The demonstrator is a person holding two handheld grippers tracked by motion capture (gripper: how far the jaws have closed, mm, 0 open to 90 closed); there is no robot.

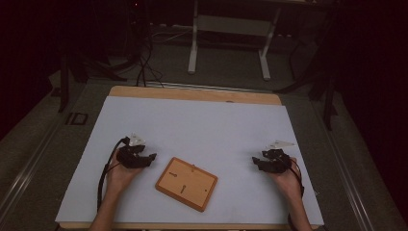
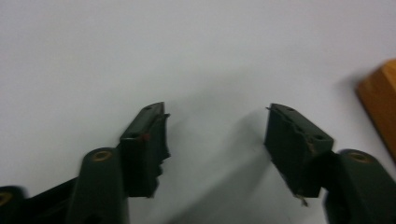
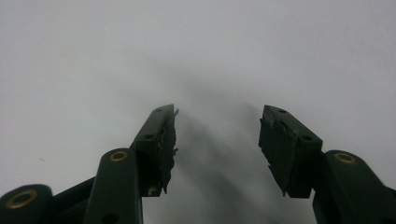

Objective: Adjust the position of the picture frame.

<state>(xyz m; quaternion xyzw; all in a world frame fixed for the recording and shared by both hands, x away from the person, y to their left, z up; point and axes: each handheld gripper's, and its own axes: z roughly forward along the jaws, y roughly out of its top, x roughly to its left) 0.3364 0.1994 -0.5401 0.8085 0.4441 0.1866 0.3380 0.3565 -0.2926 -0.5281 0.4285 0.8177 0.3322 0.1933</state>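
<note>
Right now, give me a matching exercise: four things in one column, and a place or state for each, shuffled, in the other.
Things:
1. left gripper
2. right gripper
3. wooden board
4. white mat

Places or states:
A. covers the tabletop
B. lies flat between the two grippers
C. open, near the mat's right edge
D. open, just left of the board

Pairs: 1-D, 2-C, 3-B, 4-A
</note>
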